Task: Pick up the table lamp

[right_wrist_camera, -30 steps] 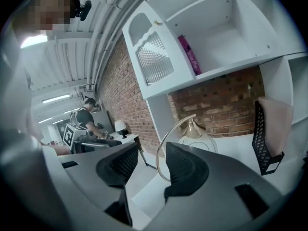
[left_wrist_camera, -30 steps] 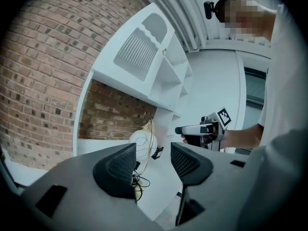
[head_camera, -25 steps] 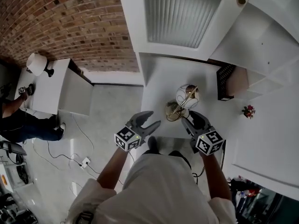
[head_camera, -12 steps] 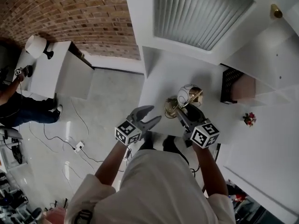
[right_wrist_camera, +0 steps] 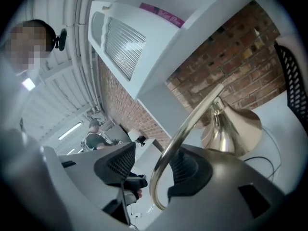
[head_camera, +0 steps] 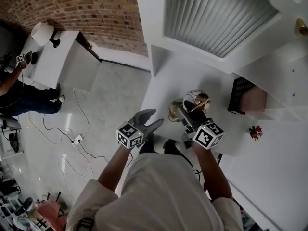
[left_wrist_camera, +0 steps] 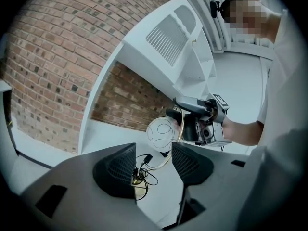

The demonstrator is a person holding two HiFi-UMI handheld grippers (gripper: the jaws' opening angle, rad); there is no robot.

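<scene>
Item: table lamp (head_camera: 195, 101) – a white globe shade (left_wrist_camera: 162, 133) marked with thin dark lines, a curved brass stem (right_wrist_camera: 186, 129) and a brass cone (right_wrist_camera: 232, 128). It stands on the white shelf surface (head_camera: 166, 78) of a white cabinet, with a black mesh basket (head_camera: 237, 95) further along to its right. Black cable (left_wrist_camera: 143, 173) lies loosely coiled on the surface at the lamp's foot. Right gripper (right_wrist_camera: 149, 170): jaws apart around the brass stem, which runs up between them close to the right-hand pad – not clamped. Left gripper (left_wrist_camera: 153, 160): jaws wide with nothing between them, held near the shelf's edge and aimed at the globe. Brick wall (head_camera: 72, 4) behind.
</scene>
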